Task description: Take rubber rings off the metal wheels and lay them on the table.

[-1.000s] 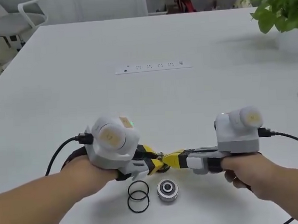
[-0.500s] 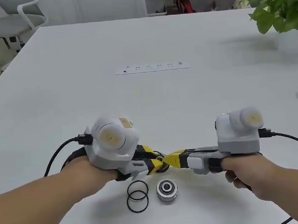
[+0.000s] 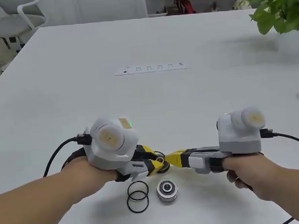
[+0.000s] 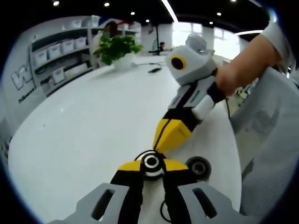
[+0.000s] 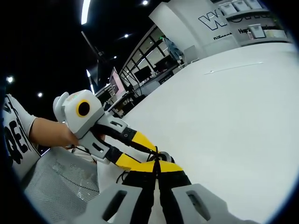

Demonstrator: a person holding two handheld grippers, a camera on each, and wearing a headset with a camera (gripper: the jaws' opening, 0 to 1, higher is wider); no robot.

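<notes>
**Status.** My left hand-held gripper (image 4: 153,167) is clenched on a small round silver metal wheel (image 4: 152,161), held just above the white desk (image 3: 154,101). My right hand-held gripper (image 5: 157,168) has its jaws pressed together. I judge that they pinch the thin black rubber ring (image 3: 159,155) fitted on that wheel. A second silver metal wheel (image 3: 166,189) lies on the desk just beside two loose black rubber rings (image 3: 138,195).

**Hazards.**
1. The thin ring may slip from the right jaws and snap back onto the wheel if I pull at an angle.
2. The held wheel may twist out of the left jaws under that pull and drop onto the loose rings.

**Markings.** The large wall lettering (image 5: 212,21) begins with "W"; I cannot read the rest. The flat white strip (image 3: 153,67) further up the desk carries marks too small to read.
</notes>
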